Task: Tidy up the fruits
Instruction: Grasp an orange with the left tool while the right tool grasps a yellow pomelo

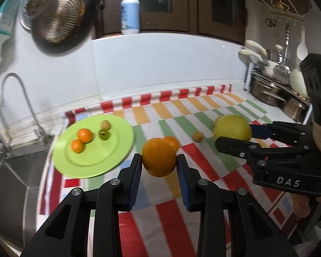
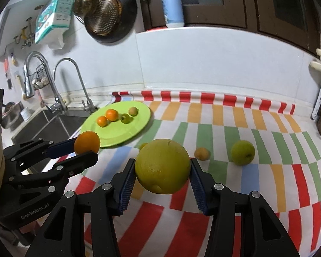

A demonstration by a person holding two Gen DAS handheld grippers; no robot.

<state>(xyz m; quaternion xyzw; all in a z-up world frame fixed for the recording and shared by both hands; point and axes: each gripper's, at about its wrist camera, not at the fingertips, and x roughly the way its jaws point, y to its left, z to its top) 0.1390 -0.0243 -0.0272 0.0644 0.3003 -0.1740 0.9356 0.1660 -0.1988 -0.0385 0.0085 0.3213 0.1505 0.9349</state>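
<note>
Fruits ride in both grippers above the surface (image 2: 224, 128): left gripper (image 1: 159, 160) clamps the orange (image 1: 159, 157); right gripper (image 2: 162, 169) clamps the yellow-green citrus (image 2: 162, 166); the green plate (image 1: 109, 158) lies far-left, nearer the left hand.

I read this as a home kitchen. Ahead of my right hand-held gripper (image 2: 162, 167) the counter (image 2: 224, 128) wears a checked cloth in red, orange and green, backed by white wall tiles (image 2: 203, 64). Far left of it sits a steel sink (image 2: 49, 122) with two curved taps (image 2: 75, 79). Above the sink, pans (image 2: 109, 15) hang on the wall beside a tissue pack (image 2: 53, 15). Straight ahead and high up, dark wooden cabinet doors (image 2: 235, 4) with a pump bottle (image 2: 172, 6) on the ledge below them. Beyond my left hand-held gripper (image 1: 159, 160), to the right, steel pots (image 1: 267, 90) crowd the corner.
</note>
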